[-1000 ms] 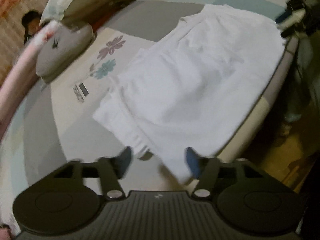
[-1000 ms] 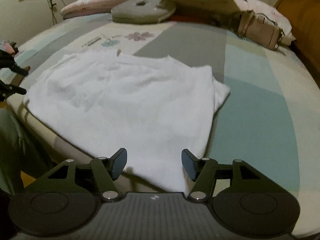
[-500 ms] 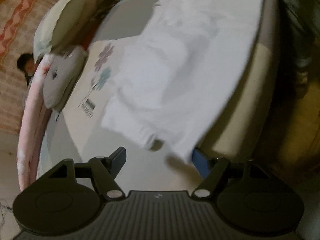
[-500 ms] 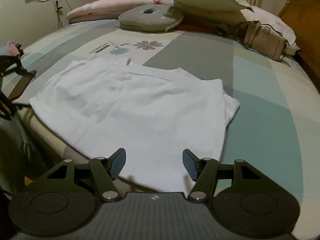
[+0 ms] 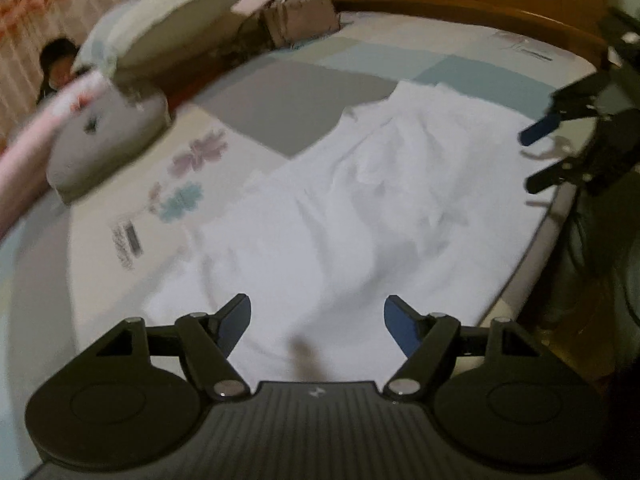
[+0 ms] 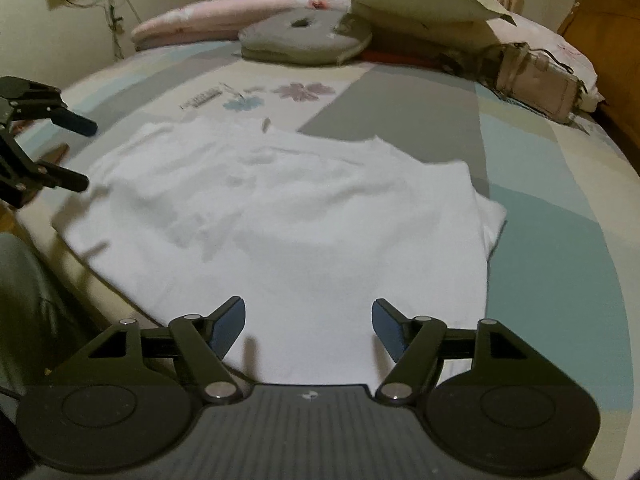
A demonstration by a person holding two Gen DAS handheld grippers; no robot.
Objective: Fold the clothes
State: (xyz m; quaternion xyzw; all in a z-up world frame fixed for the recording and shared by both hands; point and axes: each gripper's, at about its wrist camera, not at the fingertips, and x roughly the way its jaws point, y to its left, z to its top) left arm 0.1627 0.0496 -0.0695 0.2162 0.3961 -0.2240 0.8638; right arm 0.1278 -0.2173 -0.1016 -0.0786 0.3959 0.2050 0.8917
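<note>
- My left claw [image 5: 317,320] is spread wide, with nothing between its blue-padded fingers; it hovers over the near edge of the white garment [image 5: 360,220].
- My right claw [image 6: 308,322] is likewise wide apart and empty, poised above the garment's [image 6: 288,216] near hem.
- The garment lies spread out, wrinkled, on the bed [image 6: 540,208], close to the bed's near edge and partly on the grey patch of the patchwork cover.
- From the right wrist view I see my left claw [image 6: 76,152] at the garment's left side, its fingers apart and just beside the cloth; whether they touch it I cannot tell.
- From the left wrist view, my right claw [image 5: 540,156] shows at the garment's far right edge, jaws parted.
- Beyond the garment, the cover carries printed flowers [image 6: 298,91], one purple and one teal.
- Farther from the garment, at the head of the bed, sit a grey ring-shaped cushion [image 6: 308,38], a pink pillow [image 6: 224,20] and a pale pillow [image 6: 420,2] stacked above it.
- A beige handbag [image 6: 536,84] rests to the right of those pillows, well apart from the garment.
- The left wrist view is motion-blurred.
</note>
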